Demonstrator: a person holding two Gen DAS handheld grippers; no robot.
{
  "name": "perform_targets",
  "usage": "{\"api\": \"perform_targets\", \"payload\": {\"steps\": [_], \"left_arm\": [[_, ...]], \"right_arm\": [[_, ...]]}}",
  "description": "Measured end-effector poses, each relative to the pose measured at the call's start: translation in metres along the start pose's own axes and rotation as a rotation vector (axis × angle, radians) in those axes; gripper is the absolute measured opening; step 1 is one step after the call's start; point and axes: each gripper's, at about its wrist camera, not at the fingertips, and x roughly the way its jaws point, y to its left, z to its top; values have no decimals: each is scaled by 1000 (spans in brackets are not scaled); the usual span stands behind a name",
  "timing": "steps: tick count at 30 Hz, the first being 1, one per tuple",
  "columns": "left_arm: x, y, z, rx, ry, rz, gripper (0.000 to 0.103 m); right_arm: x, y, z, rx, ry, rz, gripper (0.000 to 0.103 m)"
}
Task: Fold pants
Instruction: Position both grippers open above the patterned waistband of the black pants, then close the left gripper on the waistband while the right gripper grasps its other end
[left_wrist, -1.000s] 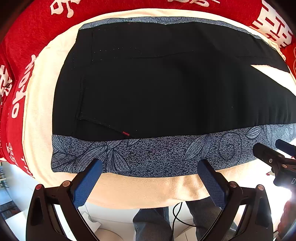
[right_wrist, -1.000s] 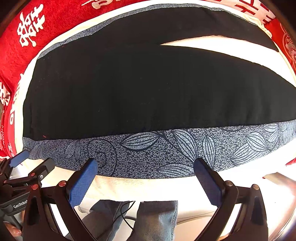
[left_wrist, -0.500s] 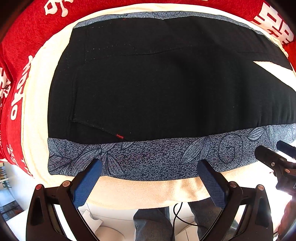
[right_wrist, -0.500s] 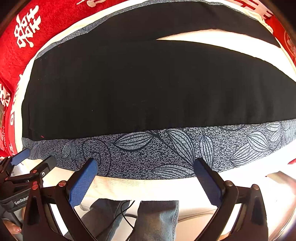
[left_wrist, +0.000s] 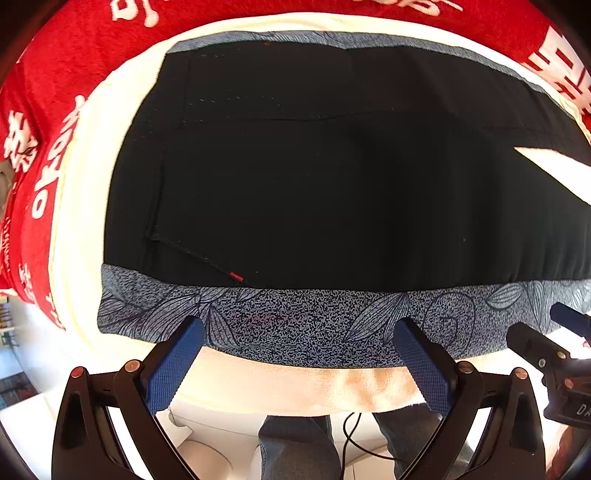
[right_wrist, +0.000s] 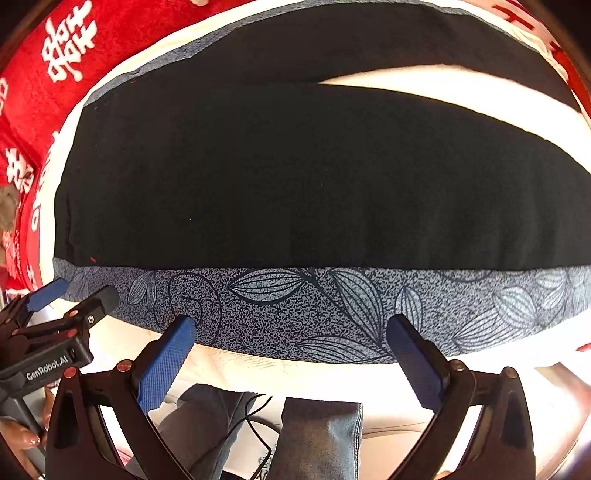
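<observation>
Black pants (left_wrist: 332, 192) with a grey leaf-print side stripe (left_wrist: 295, 325) lie flat on a cream towel (left_wrist: 295, 384). The waist is at the left and the two legs split apart at the right (right_wrist: 424, 85). My left gripper (left_wrist: 297, 332) is open, its blue pads straddling the near stripe edge by the waist. My right gripper (right_wrist: 290, 332) is open over the same stripe (right_wrist: 332, 306) further along the leg. Each gripper shows in the other's view, the right one (left_wrist: 554, 332) and the left one (right_wrist: 70, 295).
A red blanket with white characters (left_wrist: 55, 110) surrounds the towel on the far side and left. The person's jeans-clad legs (right_wrist: 317, 435) and a black cable (left_wrist: 354, 439) are below the near table edge.
Both grippers have moved forward and down toward the near stripe edge of the pants. The pants have not moved.
</observation>
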Motion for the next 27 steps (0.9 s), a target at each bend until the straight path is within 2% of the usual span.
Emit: {"api": "perform_targets", "payload": {"steps": [8, 12, 14, 19, 21, 23, 25, 27], "left_arm": [[-2, 5, -14, -51, -20, 14, 103], [2, 10, -25, -15, -45, 6, 103], [0, 2, -21, 3, -40, -1, 103], [-2, 13, -29, 0, -65, -47, 103], [-4, 20, -33, 5, -79, -51, 103], [-5, 32, -40, 3, -94, -68, 103], [-5, 50, -46, -19, -110, -106, 103], [0, 72, -52, -48, -116, -151, 103]], "right_arm": [[-7, -5, 2, -74, -21, 22, 103], [-3, -9, -4, -49, -40, 9, 103], [-3, -11, -6, -34, -54, -6, 103], [-3, -9, -14, -16, -81, -43, 103], [-8, -7, -18, -5, -95, -32, 103], [-13, -8, -24, 23, -102, 31, 103], [-15, -13, -31, 78, -96, 202, 103], [-8, -15, -39, 165, -76, 438, 103]]}}
